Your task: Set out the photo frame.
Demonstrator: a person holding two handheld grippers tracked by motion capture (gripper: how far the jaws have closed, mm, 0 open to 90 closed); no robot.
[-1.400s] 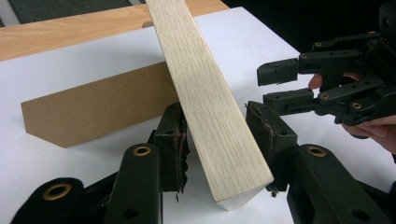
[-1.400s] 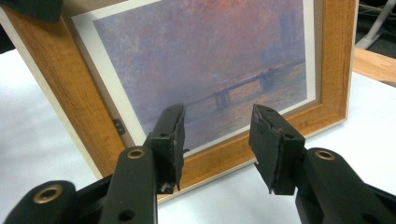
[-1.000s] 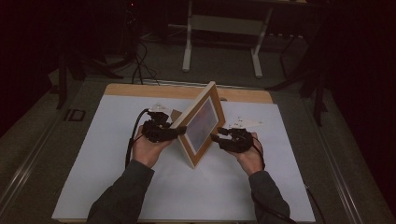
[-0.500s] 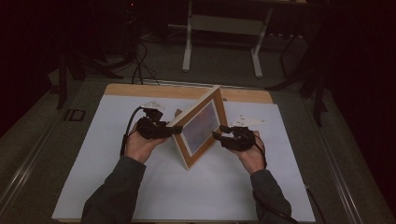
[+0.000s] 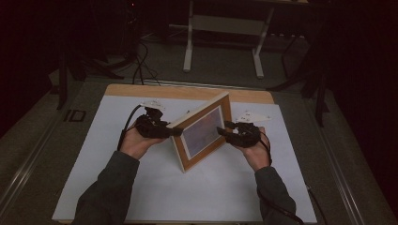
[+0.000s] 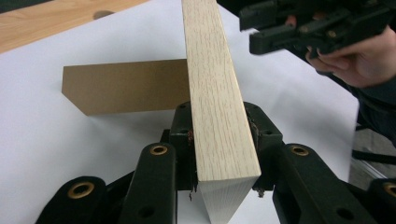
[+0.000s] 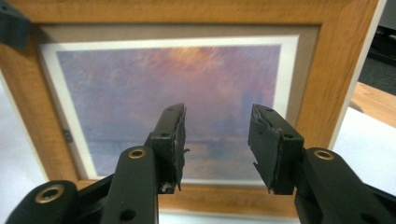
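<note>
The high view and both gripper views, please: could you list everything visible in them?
picture frame: one, light wood around a purple-orange print, propped tilted mid-sheet
brown stand panel: one, behind the frame, on the sheet
white sheet: one, covering the table
wooden table: one, bare strip along the far edge
white leg frame: one, on the floor beyond
left hand-held gripper: black, clamped on the frame's edge
right hand-held gripper: black, jaws apart, facing the print
forearms: two, grey sleeves, from the bottom
</note>
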